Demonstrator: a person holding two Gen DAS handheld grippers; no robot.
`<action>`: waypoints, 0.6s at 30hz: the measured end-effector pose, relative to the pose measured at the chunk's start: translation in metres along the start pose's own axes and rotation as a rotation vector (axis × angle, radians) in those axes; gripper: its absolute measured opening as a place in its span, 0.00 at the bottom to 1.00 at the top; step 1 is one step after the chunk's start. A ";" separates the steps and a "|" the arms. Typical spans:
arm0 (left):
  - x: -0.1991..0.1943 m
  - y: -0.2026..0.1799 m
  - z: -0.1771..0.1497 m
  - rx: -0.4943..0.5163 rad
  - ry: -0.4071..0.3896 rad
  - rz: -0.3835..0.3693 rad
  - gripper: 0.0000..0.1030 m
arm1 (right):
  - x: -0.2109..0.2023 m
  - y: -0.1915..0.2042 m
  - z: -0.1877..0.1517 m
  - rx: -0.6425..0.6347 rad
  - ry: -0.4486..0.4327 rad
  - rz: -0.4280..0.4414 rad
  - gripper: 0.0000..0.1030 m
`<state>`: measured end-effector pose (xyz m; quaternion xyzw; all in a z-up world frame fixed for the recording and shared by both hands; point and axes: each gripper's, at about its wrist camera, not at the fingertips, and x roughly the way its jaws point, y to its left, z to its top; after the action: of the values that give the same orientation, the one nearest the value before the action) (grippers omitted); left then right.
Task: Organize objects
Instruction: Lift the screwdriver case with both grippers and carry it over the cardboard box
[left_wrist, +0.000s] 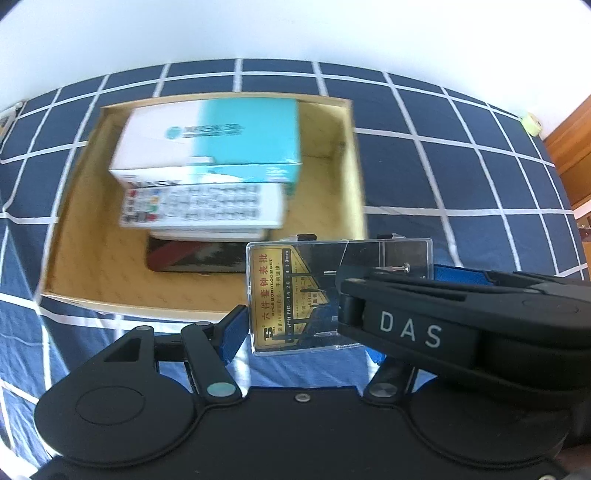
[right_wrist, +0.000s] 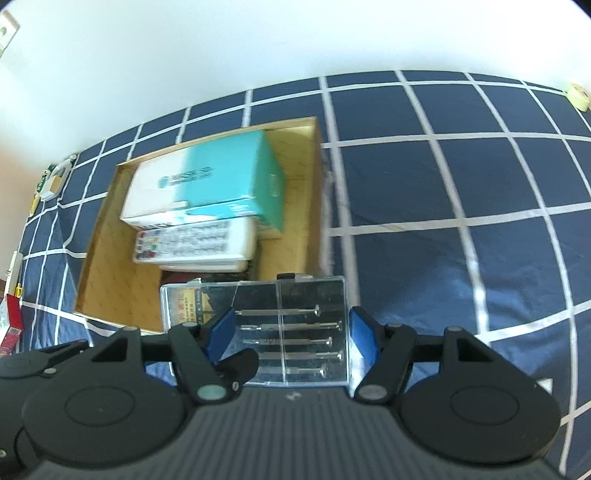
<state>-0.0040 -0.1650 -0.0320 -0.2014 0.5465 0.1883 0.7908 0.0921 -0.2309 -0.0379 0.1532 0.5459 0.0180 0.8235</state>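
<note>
Blue checked bedspread below me, wooden tray ahead with a teal box, a remote and a phone in it. Both claws, left gripper and right gripper, clamp the clear screwdriver case, held just short of the tray's near edge. The plastic looks slick; uneven squeeze could twist it loose, or it could knock the remote.

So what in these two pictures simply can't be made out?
- Teal-and-white box print: blurred in both views.
- Remote button labels: blurred.
- Dark flat thing under the remote: mostly covered, unidentifiable.
- Clear screwdriver case, left wrist view: right end hidden by the right gripper.
</note>
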 end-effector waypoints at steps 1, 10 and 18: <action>-0.001 0.007 0.001 0.000 -0.002 0.001 0.61 | 0.001 0.007 0.000 -0.001 -0.002 0.001 0.65; -0.003 0.066 0.016 -0.017 0.000 0.010 0.61 | 0.021 0.070 0.011 -0.015 -0.001 0.009 0.65; 0.024 0.097 0.036 -0.015 0.050 0.000 0.61 | 0.056 0.093 0.027 -0.008 0.041 -0.002 0.65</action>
<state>-0.0178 -0.0618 -0.0539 -0.2120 0.5646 0.1871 0.7754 0.1518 -0.1379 -0.0528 0.1492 0.5626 0.0224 0.8129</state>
